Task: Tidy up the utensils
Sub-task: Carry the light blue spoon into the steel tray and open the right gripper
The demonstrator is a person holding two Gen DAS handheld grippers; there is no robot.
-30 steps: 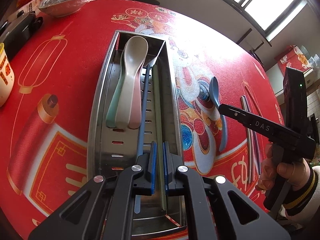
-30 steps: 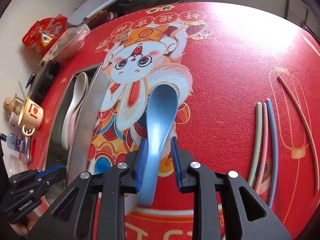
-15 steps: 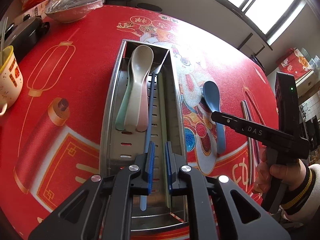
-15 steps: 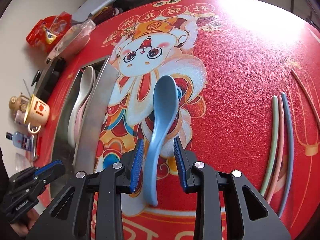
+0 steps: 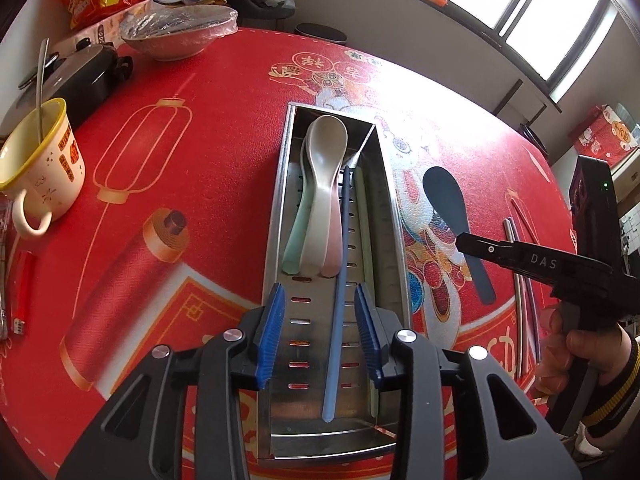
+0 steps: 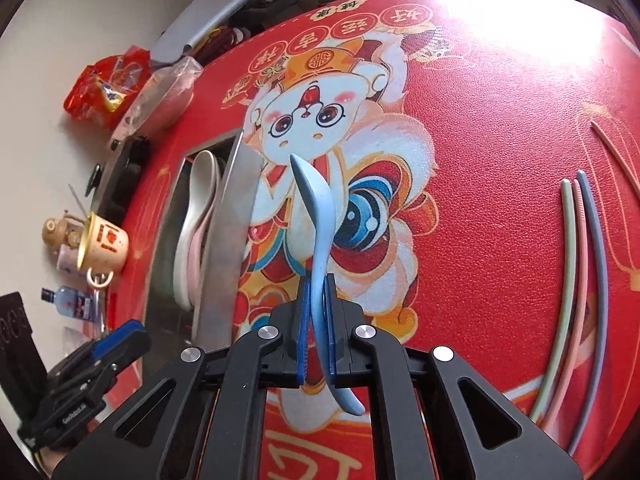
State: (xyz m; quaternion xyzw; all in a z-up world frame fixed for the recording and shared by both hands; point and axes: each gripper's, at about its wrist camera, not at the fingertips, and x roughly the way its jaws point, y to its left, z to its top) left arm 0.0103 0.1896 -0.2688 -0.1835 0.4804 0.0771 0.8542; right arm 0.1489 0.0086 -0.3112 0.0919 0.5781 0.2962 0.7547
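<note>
A steel utensil tray (image 5: 276, 208) holds stacked green, beige and pink spoons (image 5: 322, 184), a green chopstick (image 5: 364, 232) and a blue chopstick (image 5: 338, 280). My left gripper (image 5: 318, 296) hovers over the tray's near end. Its jaws are opening, and the blue chopstick lies between them, clear of both pads. My right gripper (image 6: 318, 280) is shut on the handle of a blue spoon (image 6: 316, 204), which stands on its edge over the red mat, right of the tray (image 6: 228, 232). In the left wrist view the spoon (image 5: 446, 200) shows at the right gripper's tip (image 5: 464, 240).
Green, pink and blue chopsticks (image 6: 576, 260) lie together on the mat at the right, with another pink one (image 6: 616, 152) farther out. A yellow-rimmed mug (image 5: 40, 160), a wrapped bowl (image 5: 180, 36), a black case (image 5: 76, 76) and a red lighter (image 5: 22, 292) line the left side.
The left jaws opened and let go of the blue chopstick, which now lies in the tray; the gripper drew back. The right jaws closed on the blue spoon, which rolled onto its edge.
</note>
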